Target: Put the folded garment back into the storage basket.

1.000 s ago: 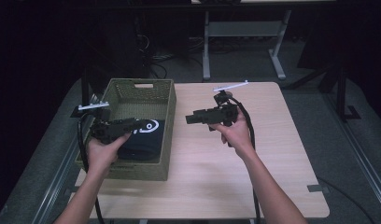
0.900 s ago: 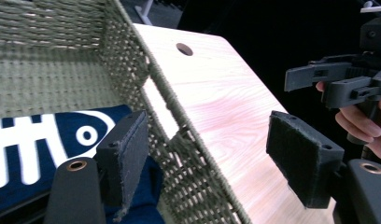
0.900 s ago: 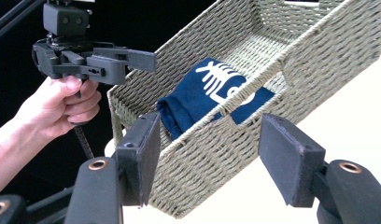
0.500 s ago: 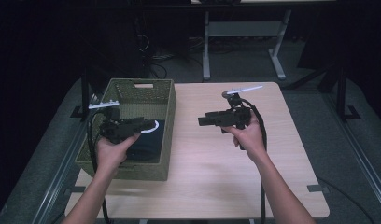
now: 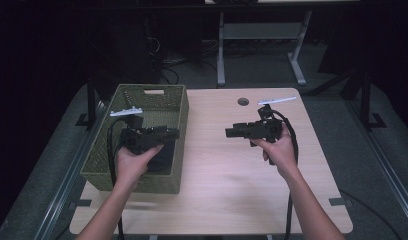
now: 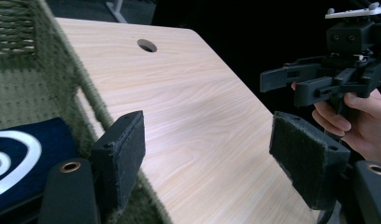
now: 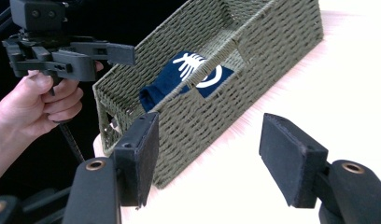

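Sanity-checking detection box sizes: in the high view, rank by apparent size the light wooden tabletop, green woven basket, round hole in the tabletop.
1. Light wooden tabletop, largest.
2. Green woven basket, clearly smaller.
3. Round hole in the tabletop, smallest by far; no close calls.

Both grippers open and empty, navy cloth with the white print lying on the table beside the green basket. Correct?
Not quite: the navy cloth lies inside the green basket, not on the table; the right gripper view shows it within the woven walls. The rest holds: left gripper and right gripper are both open with nothing between the jaws.
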Demonstrator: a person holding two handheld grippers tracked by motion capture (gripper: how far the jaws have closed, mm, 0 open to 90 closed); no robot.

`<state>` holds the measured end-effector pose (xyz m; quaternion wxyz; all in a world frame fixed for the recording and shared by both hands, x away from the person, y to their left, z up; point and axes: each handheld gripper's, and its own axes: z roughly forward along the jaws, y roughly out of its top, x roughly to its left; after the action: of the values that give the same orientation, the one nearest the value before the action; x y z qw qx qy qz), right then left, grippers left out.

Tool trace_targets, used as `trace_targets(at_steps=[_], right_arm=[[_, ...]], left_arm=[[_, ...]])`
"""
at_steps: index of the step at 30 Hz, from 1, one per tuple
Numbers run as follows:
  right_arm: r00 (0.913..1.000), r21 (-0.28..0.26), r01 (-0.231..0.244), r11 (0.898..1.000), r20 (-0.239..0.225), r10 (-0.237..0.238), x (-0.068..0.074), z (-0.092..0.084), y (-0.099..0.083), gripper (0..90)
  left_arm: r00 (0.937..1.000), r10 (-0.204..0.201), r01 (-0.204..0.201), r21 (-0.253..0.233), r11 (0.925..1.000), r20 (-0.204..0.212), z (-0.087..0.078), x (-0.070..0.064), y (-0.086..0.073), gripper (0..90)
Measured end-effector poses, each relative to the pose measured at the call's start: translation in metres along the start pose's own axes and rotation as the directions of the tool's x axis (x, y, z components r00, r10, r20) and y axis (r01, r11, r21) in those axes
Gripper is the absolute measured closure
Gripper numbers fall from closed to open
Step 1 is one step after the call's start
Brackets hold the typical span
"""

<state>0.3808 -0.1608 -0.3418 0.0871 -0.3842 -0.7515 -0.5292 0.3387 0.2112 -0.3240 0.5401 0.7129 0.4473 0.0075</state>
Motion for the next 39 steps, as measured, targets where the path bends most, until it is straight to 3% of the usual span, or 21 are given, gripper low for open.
trace_targets(at_steps=[39], right_arm=[[0.9935,-0.04,-0.064,0.997,0.092,0.067,-0.032,-0.06,-0.041,36.5]], left_arm=[[0.9926,0.072,-0.079,0.064,0.9948,0.097,0.049,-0.045,-0.016,26.3]])
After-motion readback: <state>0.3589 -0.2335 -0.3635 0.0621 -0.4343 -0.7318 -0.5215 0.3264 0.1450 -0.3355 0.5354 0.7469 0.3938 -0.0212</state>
